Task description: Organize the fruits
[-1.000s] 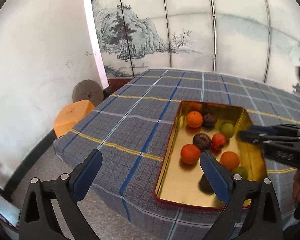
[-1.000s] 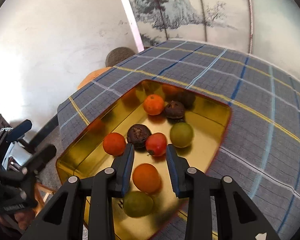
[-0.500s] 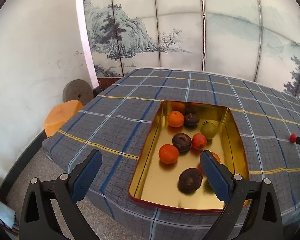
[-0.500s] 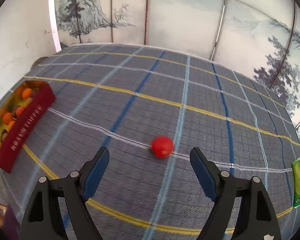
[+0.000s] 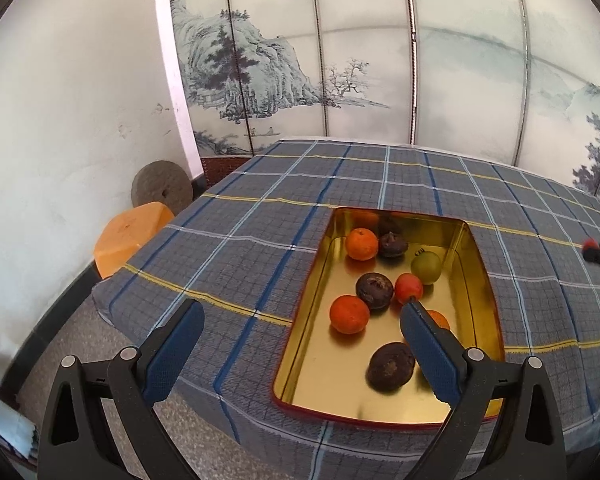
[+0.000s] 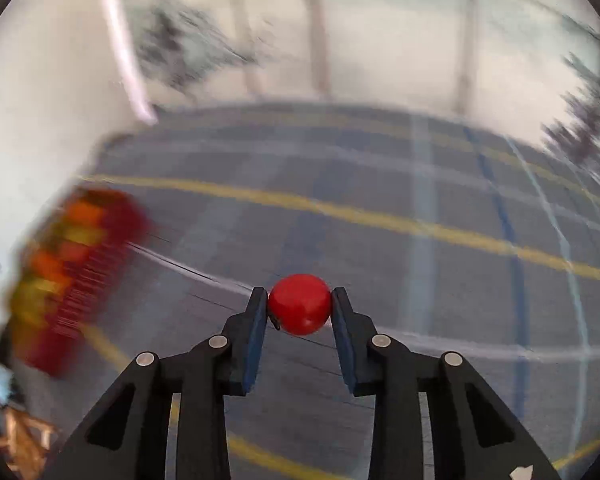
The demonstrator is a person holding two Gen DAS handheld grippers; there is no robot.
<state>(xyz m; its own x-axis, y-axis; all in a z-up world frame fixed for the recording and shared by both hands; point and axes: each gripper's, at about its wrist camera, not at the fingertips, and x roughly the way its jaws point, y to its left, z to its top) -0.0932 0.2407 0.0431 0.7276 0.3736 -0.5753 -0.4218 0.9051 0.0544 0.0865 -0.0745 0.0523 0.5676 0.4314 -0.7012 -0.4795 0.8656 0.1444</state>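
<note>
A gold tin tray point(image 5: 482, 280) with a red outer wall sits on the blue plaid tablecloth. It holds several fruits: oranges point(image 5: 349, 314), dark brown fruits point(image 5: 374, 291), a red one point(image 5: 408, 287) and a green one point(image 5: 426, 267). My left gripper point(image 5: 300, 334) is open and empty, above the tray's near left corner. My right gripper point(image 6: 299, 306) is shut on a small red fruit point(image 6: 299, 304), held above the cloth to the right of the tray point(image 6: 80, 276), which is blurred. It also shows at the right edge of the left wrist view point(image 5: 590, 245).
The table point(image 5: 260, 216) drops off at its near and left edges. An orange stool point(image 5: 130, 236) and a round millstone point(image 5: 162, 189) stand by the white wall on the left. A painted folding screen point(image 5: 380, 60) stands behind the table.
My right gripper left the tray, swung right to a red fruit lying on the cloth, closed on it and now moves with it. My left gripper has drawn back slightly.
</note>
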